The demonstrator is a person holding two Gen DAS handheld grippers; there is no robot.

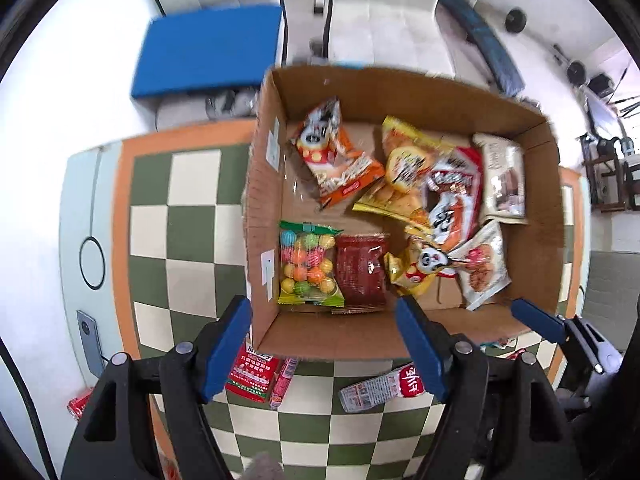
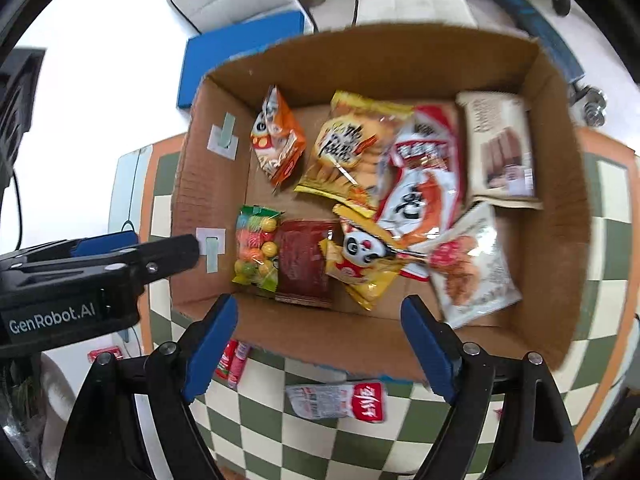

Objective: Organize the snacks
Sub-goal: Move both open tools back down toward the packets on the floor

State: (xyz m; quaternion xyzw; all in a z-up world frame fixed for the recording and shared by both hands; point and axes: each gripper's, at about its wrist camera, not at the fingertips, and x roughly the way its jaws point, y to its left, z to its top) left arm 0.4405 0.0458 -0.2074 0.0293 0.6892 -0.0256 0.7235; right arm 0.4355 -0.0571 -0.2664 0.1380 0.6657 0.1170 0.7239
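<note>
An open cardboard box (image 1: 264,200) (image 2: 200,184) stands on the checkered table and holds several snack packets: a bag of coloured candy balls (image 1: 310,270) (image 2: 256,250), a dark red packet (image 1: 362,270) (image 2: 306,262), orange (image 1: 336,152), yellow (image 2: 348,148), red-and-white (image 2: 424,172) and white packets (image 2: 502,148). My left gripper (image 1: 326,348) is open and empty above the box's near wall. My right gripper (image 2: 320,348) is open and empty, also above the near wall. The left gripper's body shows at the left of the right wrist view (image 2: 80,280).
On the table in front of the box lie a red packet (image 1: 250,376) (image 2: 226,360), a pink stick packet (image 1: 282,382) (image 2: 238,364) and a white-and-red sachet (image 1: 384,388) (image 2: 338,400). A small red packet (image 1: 80,404) (image 2: 105,354) lies left. A blue-cushioned chair (image 1: 208,52) stands behind the table.
</note>
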